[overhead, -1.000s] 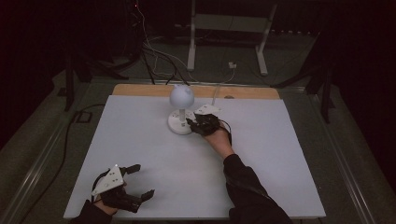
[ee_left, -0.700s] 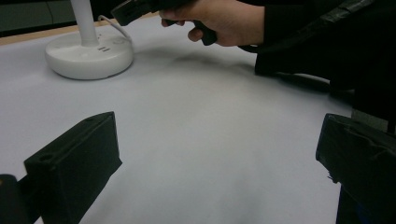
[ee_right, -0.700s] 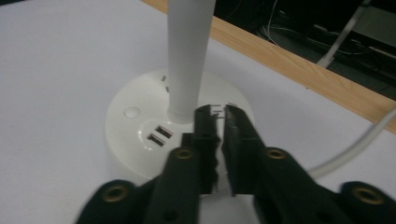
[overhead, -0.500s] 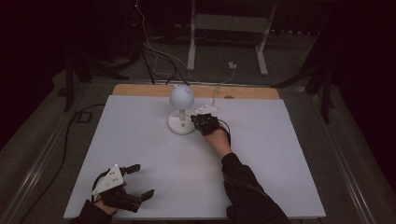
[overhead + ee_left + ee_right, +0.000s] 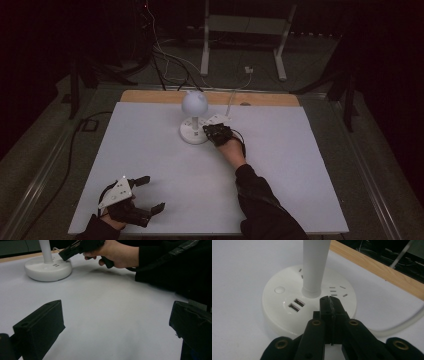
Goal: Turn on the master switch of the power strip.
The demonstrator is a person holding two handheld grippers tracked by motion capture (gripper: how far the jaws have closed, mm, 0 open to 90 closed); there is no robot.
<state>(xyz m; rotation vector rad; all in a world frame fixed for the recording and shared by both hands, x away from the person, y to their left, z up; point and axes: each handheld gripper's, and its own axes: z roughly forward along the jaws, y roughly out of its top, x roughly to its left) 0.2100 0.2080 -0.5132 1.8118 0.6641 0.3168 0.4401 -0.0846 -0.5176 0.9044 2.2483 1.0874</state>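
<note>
A white desk lamp with a globe head [image 5: 194, 102] stands on a round base [image 5: 192, 135] at the back middle of the white table. The base [image 5: 287, 315] carries two USB ports [image 5: 295, 304], a round button [image 5: 279, 289] and socket slots around the stem [image 5: 314, 265]. My right gripper [image 5: 329, 299] is shut, empty, its tips just over the base's top beside the stem; from above the right gripper [image 5: 212, 132] sits at the base's right side. My left gripper [image 5: 153, 193] rests near the front left corner, jaws wide open and empty. It [image 5: 117, 322] faces the base [image 5: 47, 267].
A white cable [image 5: 402, 322] runs from the base toward the wooden strip [image 5: 210, 97] along the table's far edge. The person's dark sleeve [image 5: 260, 200] crosses the front middle of the white tabletop [image 5: 300, 165]. Stand legs and cables lie on the floor behind.
The right gripper has edged slightly left, closer onto the lamp base. The left gripper has stayed in place.
</note>
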